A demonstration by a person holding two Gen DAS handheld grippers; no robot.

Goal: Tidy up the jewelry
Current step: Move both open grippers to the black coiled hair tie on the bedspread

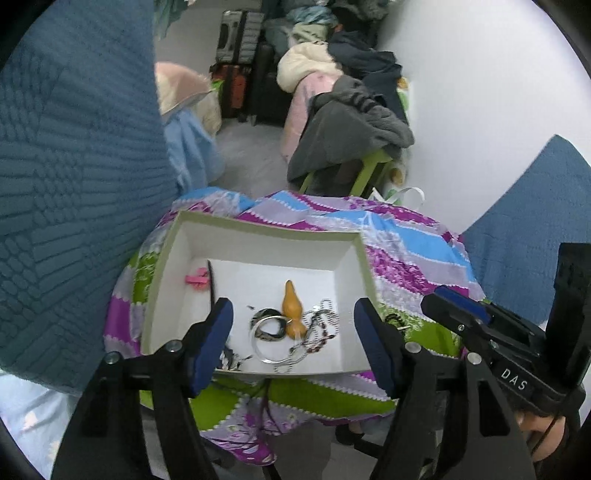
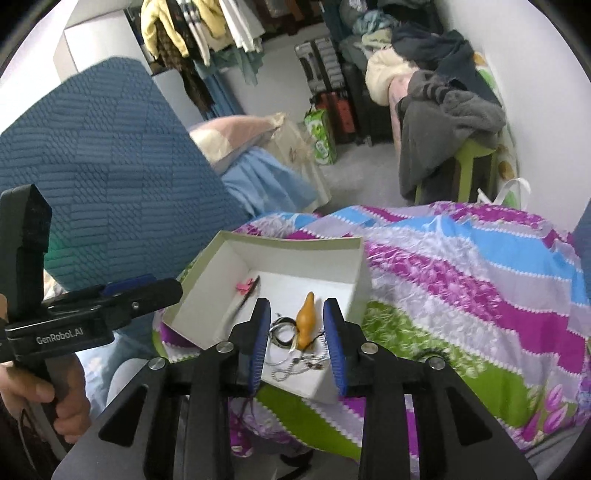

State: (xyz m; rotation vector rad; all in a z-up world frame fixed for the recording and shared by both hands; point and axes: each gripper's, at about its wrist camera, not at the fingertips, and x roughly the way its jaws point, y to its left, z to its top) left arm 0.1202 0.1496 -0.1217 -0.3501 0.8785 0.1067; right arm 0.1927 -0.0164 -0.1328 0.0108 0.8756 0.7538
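A shallow white cardboard box (image 1: 258, 240) (image 2: 295, 254) sits on a colourful patterned cloth. Inside lie an orange gourd-shaped pendant (image 1: 291, 310) (image 2: 306, 323), metal rings and bangles (image 1: 267, 330) (image 2: 282, 334), bead chains (image 1: 317, 332) (image 2: 295, 365), a pink clip (image 1: 195, 278) (image 2: 245, 285) and a thin black stick (image 1: 211, 291) (image 2: 245, 299). My left gripper (image 1: 293, 347) is open and empty, its fingers straddling the jewelry above the box's near edge. My right gripper (image 2: 297, 343) is open and empty, above the box's near corner. A dark item (image 1: 397, 319) lies on the cloth right of the box.
The cloth (image 1: 406, 258) (image 2: 461, 277) covers a table or bed. A blue quilted cushion (image 1: 74, 184) (image 2: 110, 166) rises at the left. Behind are a green stool piled with grey clothes (image 1: 354, 136) (image 2: 450, 122), suitcases (image 1: 236, 62) and hanging clothes (image 2: 203, 29).
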